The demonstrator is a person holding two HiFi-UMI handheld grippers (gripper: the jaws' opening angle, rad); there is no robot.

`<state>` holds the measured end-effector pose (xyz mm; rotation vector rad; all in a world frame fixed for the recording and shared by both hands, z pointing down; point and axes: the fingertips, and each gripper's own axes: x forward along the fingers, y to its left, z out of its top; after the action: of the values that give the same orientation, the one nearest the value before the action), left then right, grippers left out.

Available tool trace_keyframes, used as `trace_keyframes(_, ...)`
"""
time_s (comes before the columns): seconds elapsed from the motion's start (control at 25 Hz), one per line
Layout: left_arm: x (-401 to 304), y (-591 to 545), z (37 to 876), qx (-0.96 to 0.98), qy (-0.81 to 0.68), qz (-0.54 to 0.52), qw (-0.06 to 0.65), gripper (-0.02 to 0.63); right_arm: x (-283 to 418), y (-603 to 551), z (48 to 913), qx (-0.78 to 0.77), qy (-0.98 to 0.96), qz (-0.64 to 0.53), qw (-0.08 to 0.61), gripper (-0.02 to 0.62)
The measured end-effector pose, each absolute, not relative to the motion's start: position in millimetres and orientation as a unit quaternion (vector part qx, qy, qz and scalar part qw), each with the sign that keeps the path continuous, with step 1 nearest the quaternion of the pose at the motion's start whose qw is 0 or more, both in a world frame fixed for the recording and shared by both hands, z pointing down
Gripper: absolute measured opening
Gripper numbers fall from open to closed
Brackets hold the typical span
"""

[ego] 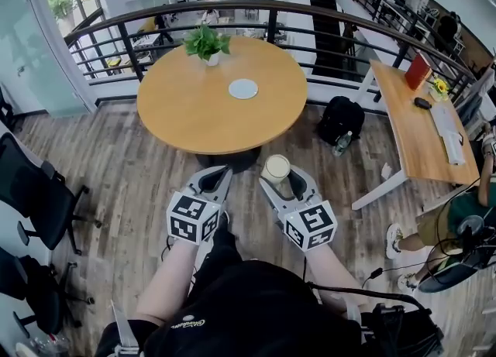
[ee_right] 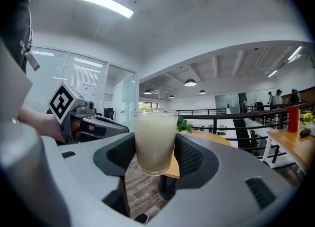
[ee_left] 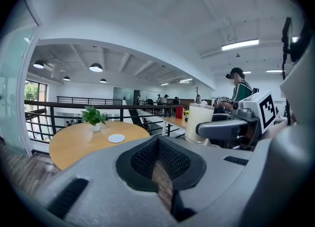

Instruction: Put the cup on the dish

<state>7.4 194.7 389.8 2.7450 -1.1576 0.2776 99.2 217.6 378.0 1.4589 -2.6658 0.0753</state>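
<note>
A clear cup [ego: 276, 168] of pale cloudy drink hangs upright in the air short of the round wooden table [ego: 194, 108], with my right gripper [ego: 277, 175] shut on its sides. The right gripper view shows the cup [ee_right: 155, 140] between the dark pads [ee_right: 189, 154], its base unsupported. The white dish [ego: 242, 88] lies bare near the table's middle, well ahead of the cup. My left gripper [ego: 218, 172] is level with the right one, shut and holding nothing. From the left gripper view, the dish [ee_left: 116, 138] is ahead left and the cup [ee_left: 199, 121] is to the right.
A potted plant [ego: 205, 43] stands at the table's far edge, behind the dish. A black railing [ego: 310, 15] curves beyond the table. A long desk [ego: 418, 131] and a seated person [ego: 457, 216] are on the right, a backpack [ego: 341, 119] between. Black chairs [ego: 39, 193] are on the left.
</note>
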Motion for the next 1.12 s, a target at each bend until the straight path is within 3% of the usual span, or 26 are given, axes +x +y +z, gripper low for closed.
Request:
trace_keyframes(0.52,2.2,105.7,392.6,0.916,-0.382,0.098,0.075,0.005,90.8,129.3,377.5,0.481,-0.875,0.025,0.053,0.245)
trace_keyframes(1.12,-45.3,-95.4,375.7,0.925,-0.357,0.103,0.074,0.005,34.7,-72.1,358.3,0.494,-0.867,0.026,0.054,0.245)
